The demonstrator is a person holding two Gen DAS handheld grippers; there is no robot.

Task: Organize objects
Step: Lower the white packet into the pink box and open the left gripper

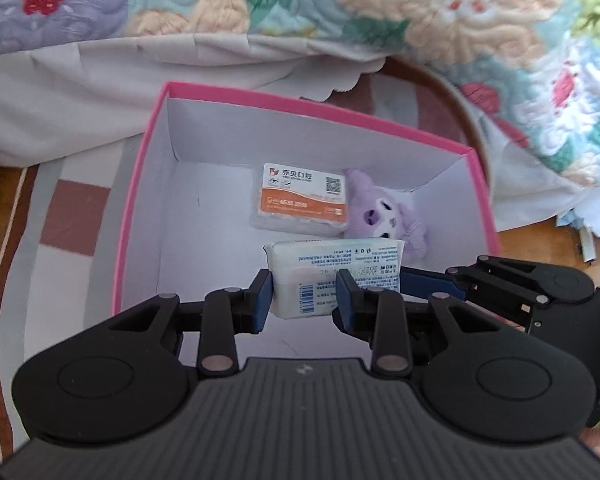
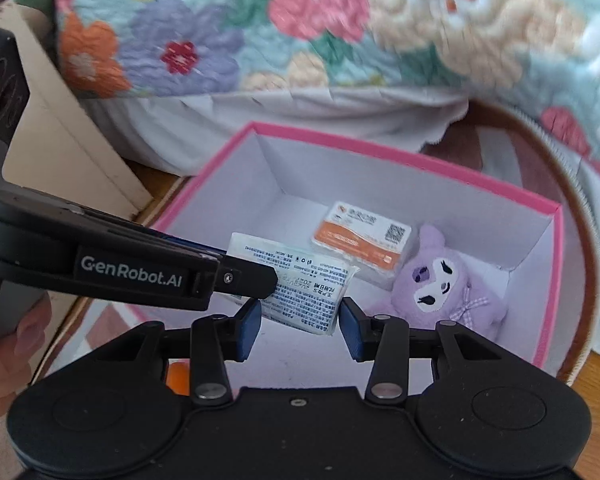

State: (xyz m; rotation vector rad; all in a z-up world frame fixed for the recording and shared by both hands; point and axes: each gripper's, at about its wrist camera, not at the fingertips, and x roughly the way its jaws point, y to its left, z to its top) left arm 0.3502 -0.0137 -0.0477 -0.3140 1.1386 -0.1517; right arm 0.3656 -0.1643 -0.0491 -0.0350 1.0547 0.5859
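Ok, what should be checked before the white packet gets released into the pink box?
1. Grip of left claw on white packet: ok.
2. Packet above the pink box opening: ok.
3. Bare floor left beside the orange-labelled pack and purple plush: ok.
4. Whether right claw is clear of the packet: cannot tell; its pads flank the lower corner.
5. Packet resting on box floor: cannot tell.

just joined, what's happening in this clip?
A person is packing small items into a pink box. The left tool is shut on a white packet, held over the box. The right tool is at the same packet; whether its pads press it is unclear. An orange-and-white pack and a purple plush toy already lie inside.
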